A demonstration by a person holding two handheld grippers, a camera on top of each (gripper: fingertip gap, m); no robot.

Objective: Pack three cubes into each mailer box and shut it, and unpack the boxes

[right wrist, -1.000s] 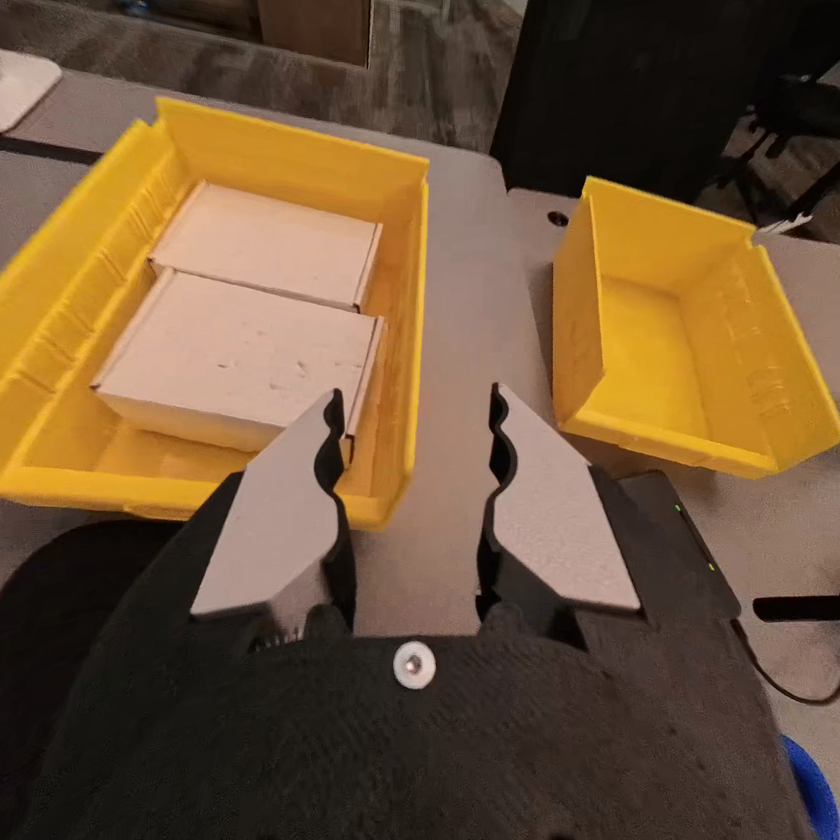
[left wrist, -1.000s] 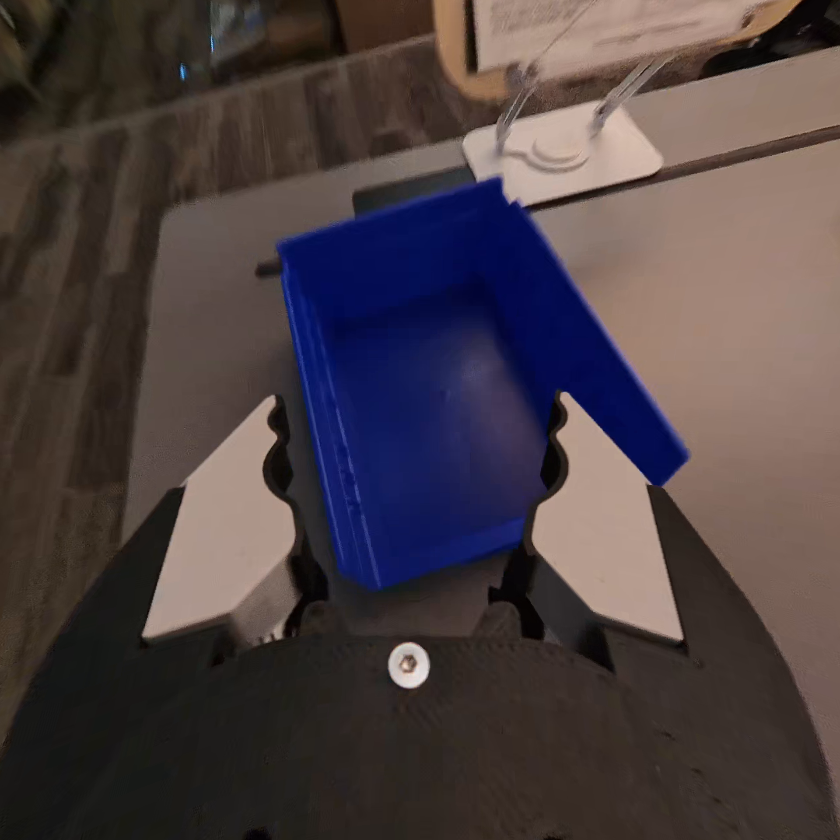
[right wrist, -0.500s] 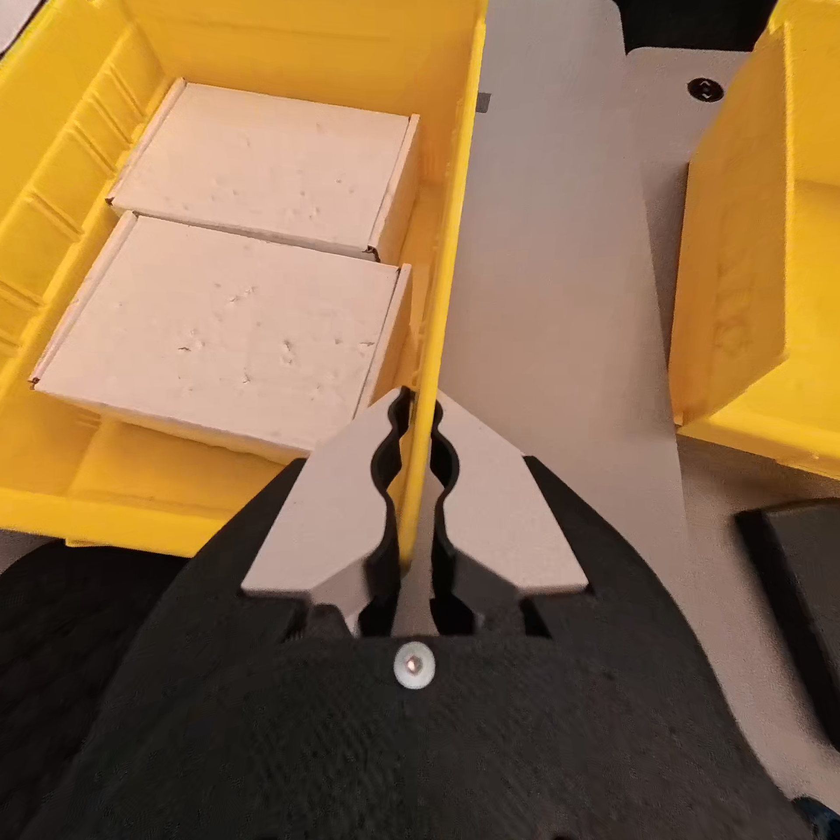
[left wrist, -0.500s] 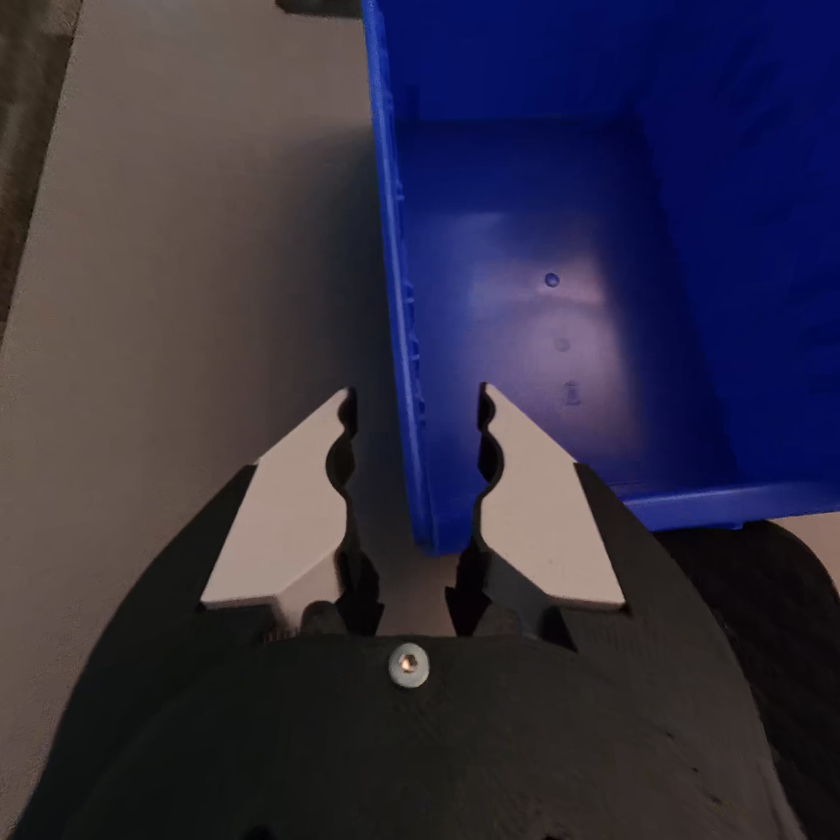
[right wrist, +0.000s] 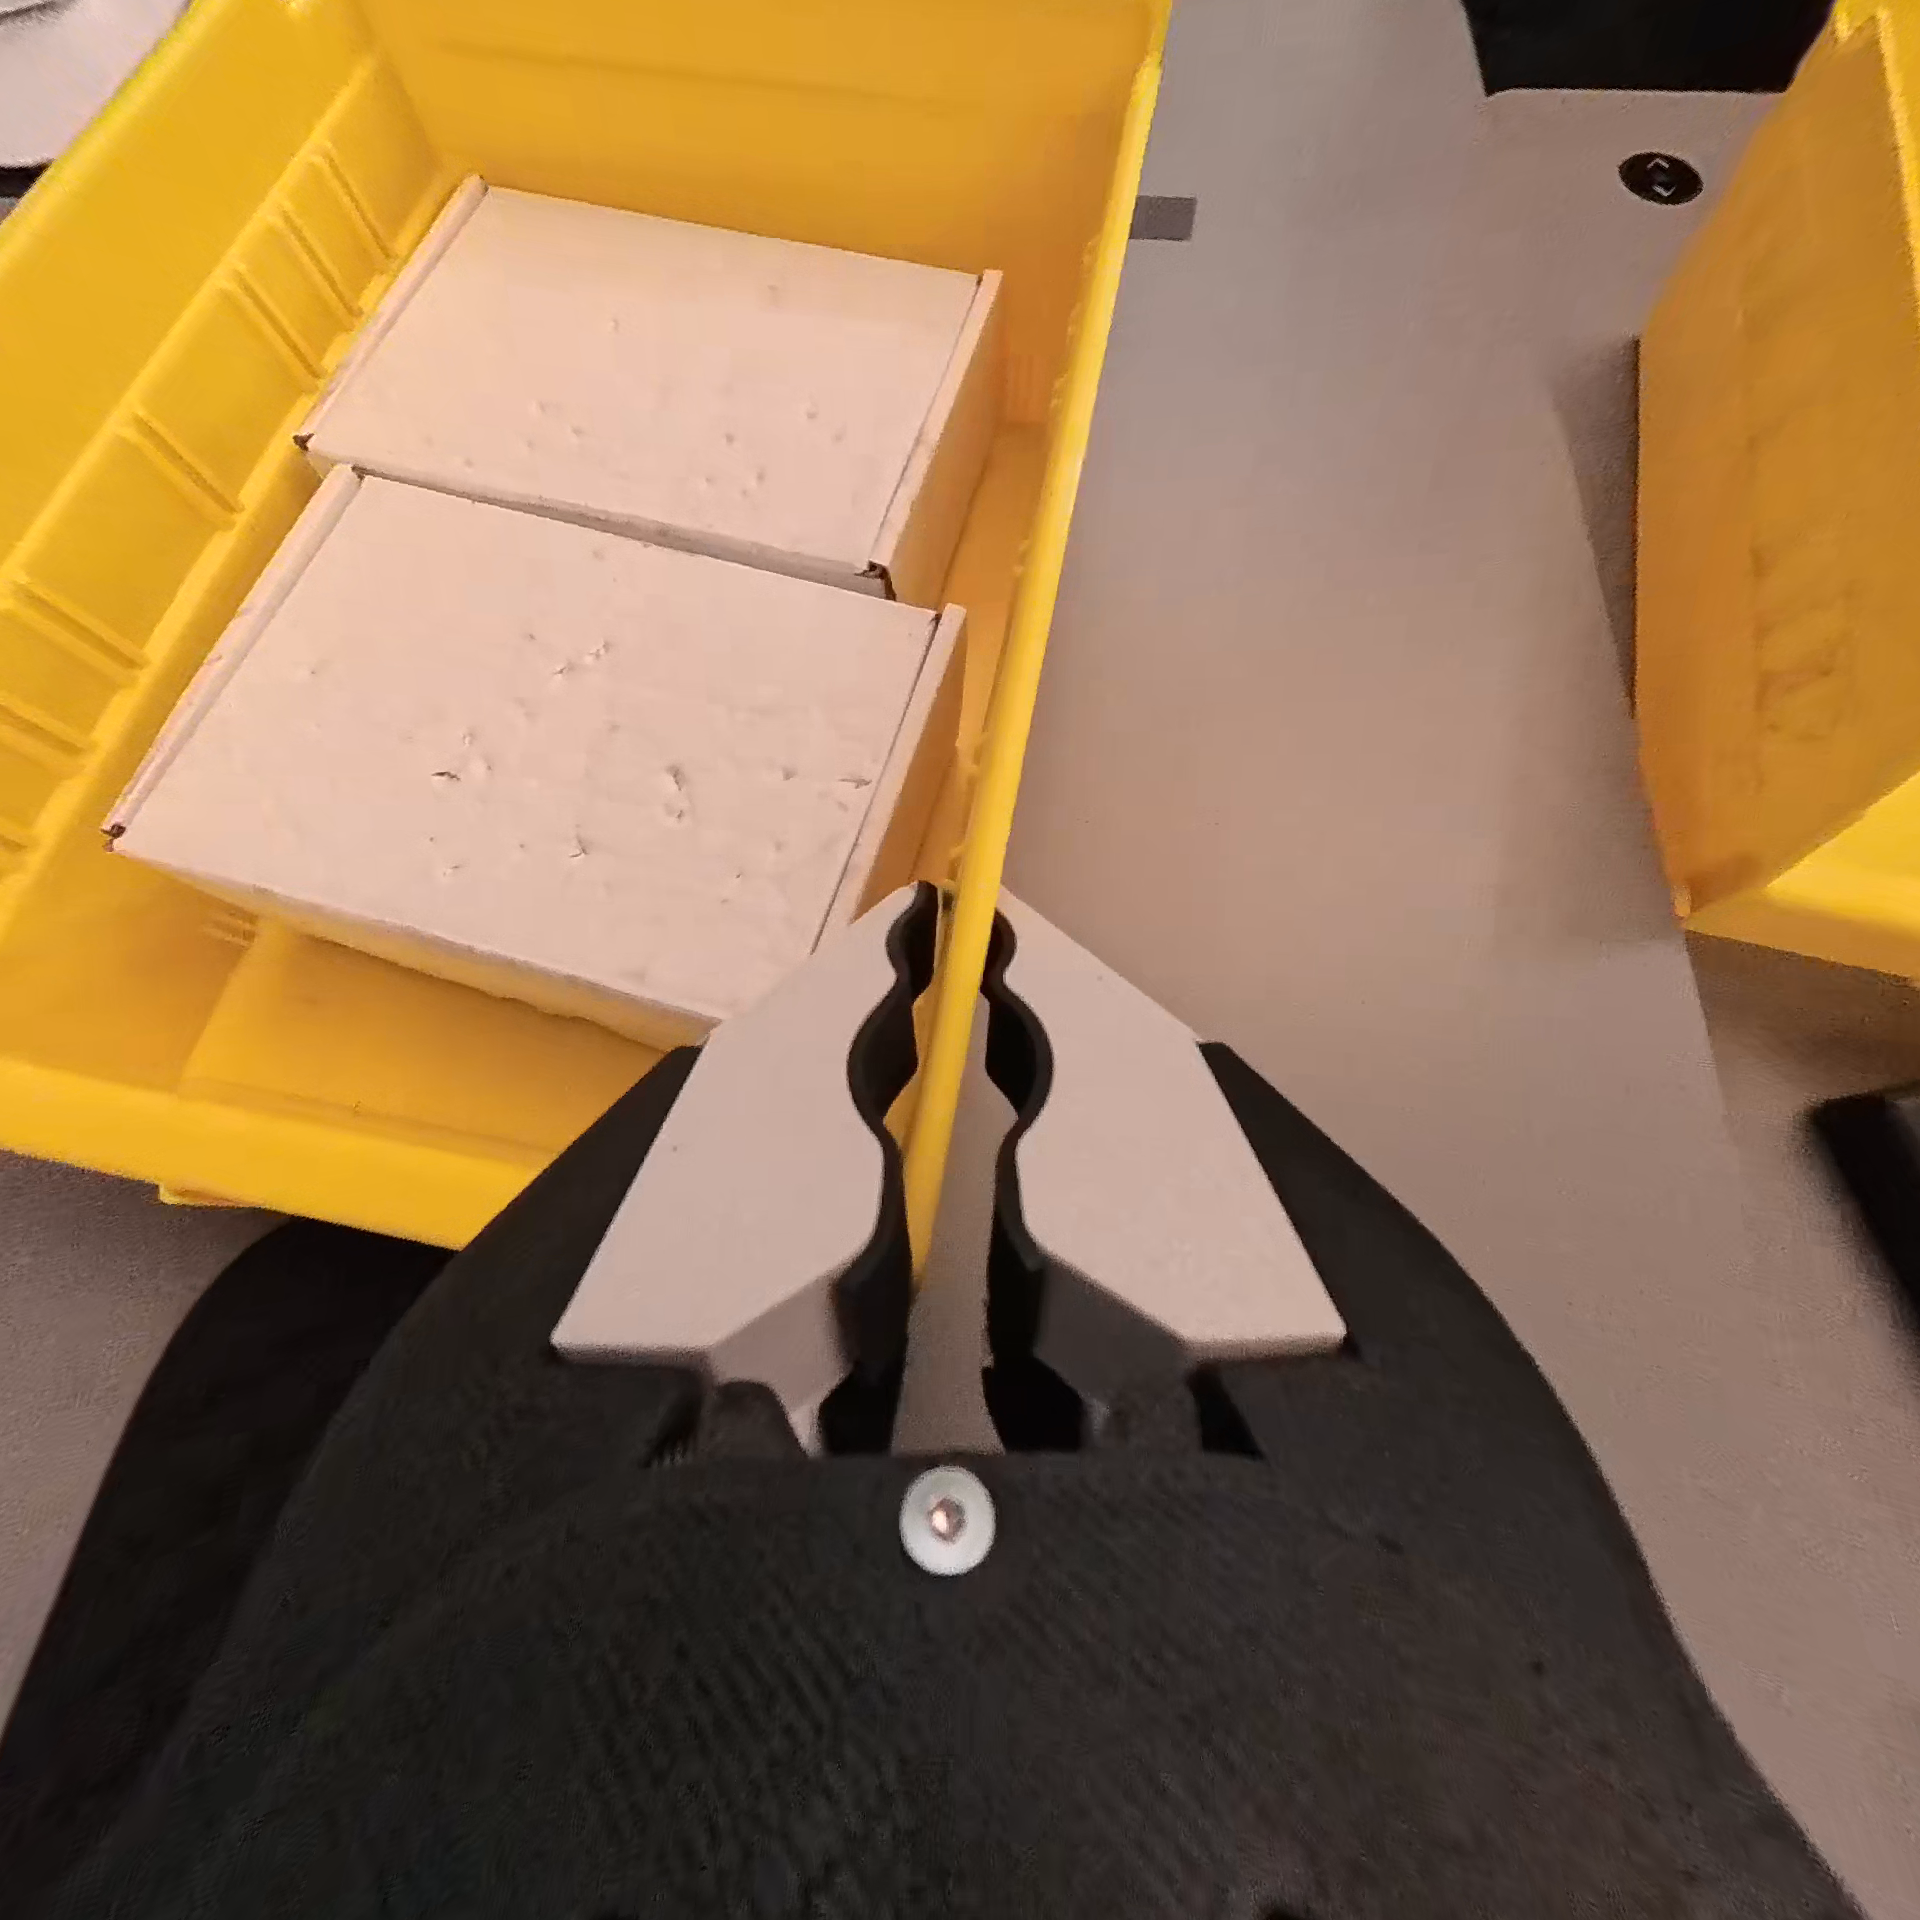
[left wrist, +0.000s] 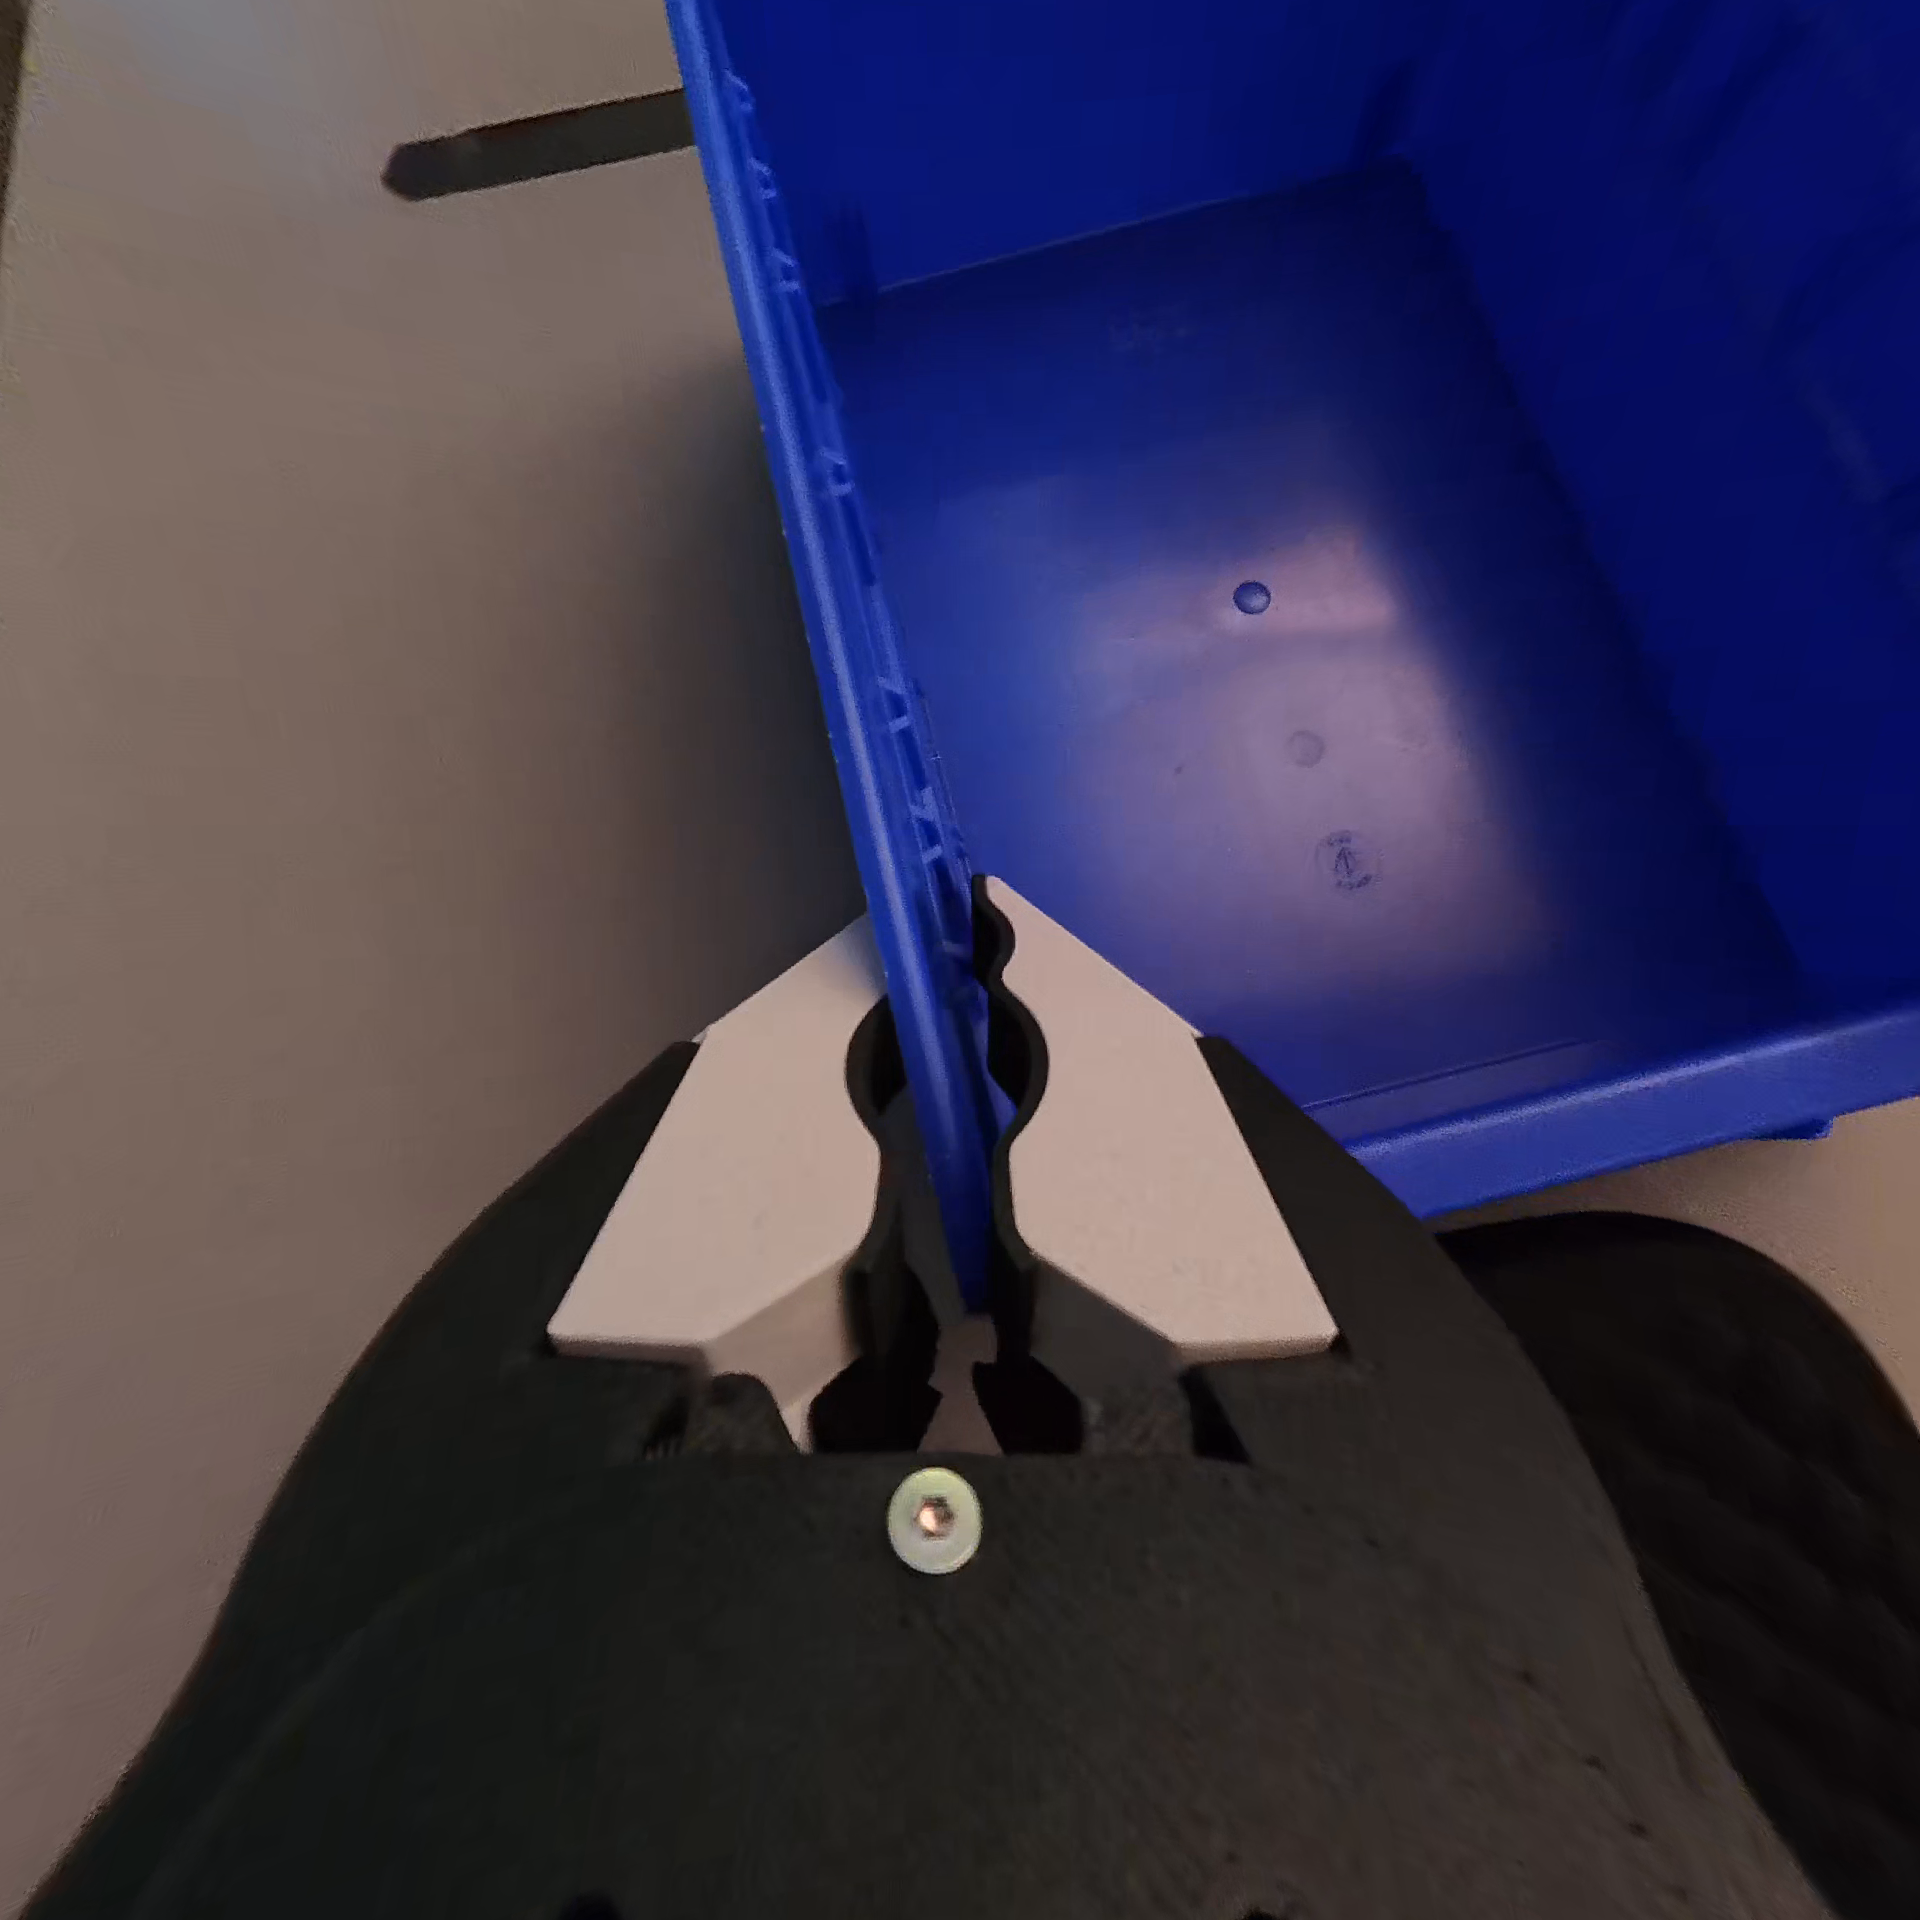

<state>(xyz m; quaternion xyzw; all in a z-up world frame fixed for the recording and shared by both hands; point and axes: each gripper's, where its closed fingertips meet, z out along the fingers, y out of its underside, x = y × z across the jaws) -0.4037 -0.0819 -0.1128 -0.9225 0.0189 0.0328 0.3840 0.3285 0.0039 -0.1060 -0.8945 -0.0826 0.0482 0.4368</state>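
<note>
My left gripper (left wrist: 935,914) is shut on the left wall of an empty blue bin (left wrist: 1299,644), near its front corner. The bin looks turned at a slant on the grey table (left wrist: 364,727). My right gripper (right wrist: 961,904) is shut on the right wall of a large yellow bin (right wrist: 1081,499). Two closed cardboard mailer boxes lie flat in that bin, one nearer (right wrist: 520,748) and one farther (right wrist: 665,364). No cubes are in view.
A second, smaller yellow bin (right wrist: 1787,582) stands to the right across a strip of grey table. A black device (right wrist: 1881,1174) lies at the right edge. A dark bar (left wrist: 530,151) lies on the table left of the blue bin. The gap from one gripper's tips to the other's is roughly 75 cm. Between my left fingertips and the dark bar (left wrist: 530,151) there is roughly 30 cm.
My left gripper has closed fully on the blue bin's left wall, and the bin has turned slightly. My right gripper stays clamped on the yellow bin's right wall.
</note>
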